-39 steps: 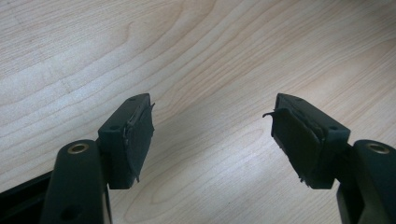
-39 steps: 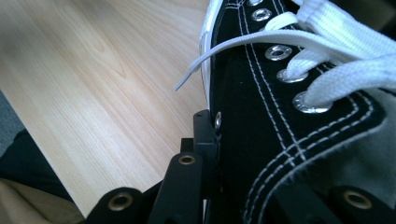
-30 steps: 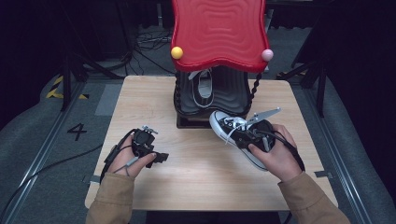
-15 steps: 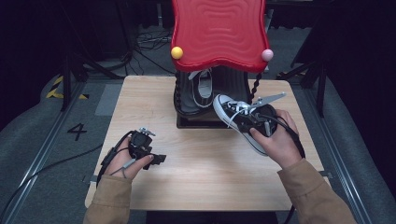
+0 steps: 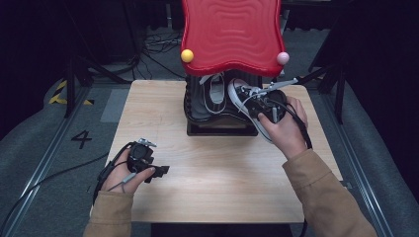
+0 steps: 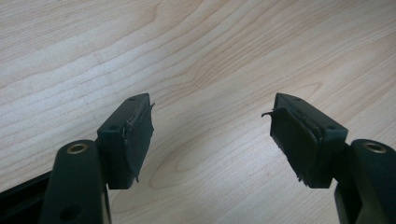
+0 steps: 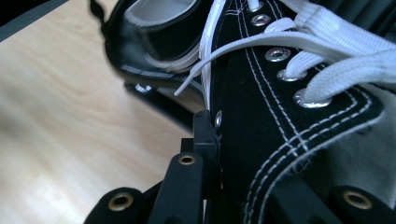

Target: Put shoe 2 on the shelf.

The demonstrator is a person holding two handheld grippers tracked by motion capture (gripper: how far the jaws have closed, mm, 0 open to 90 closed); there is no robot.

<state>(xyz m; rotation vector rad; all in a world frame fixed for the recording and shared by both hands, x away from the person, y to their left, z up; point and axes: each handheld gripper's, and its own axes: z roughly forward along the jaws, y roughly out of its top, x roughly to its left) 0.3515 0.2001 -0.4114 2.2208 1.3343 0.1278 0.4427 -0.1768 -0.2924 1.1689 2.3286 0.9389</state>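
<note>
A black canvas sneaker [image 5: 243,95] with white laces and sole hangs tilted at the right side of a black shoe stand [image 5: 222,122], and my right gripper [image 5: 265,106] is shut on its side. In the right gripper view one finger [image 7: 204,133] presses on the sneaker's canvas [image 7: 280,116] by the eyelets; the other finger is hidden behind the shoe. A matching sneaker [image 5: 215,92] sits in the stand, toe toward me. My left gripper [image 5: 159,171] rests at the table's front left, open, with bare wood between its pads [image 6: 140,135].
A red wavy board [image 5: 231,34] with a yellow ball [image 5: 187,55] and a pink ball [image 5: 282,58] overhangs the stand. The wooden table [image 5: 222,173] ends at dark floor with cables on the left.
My right hand has carried the sneaker up and away from the table's middle right to the stand's right side. The left gripper has stayed in place.
</note>
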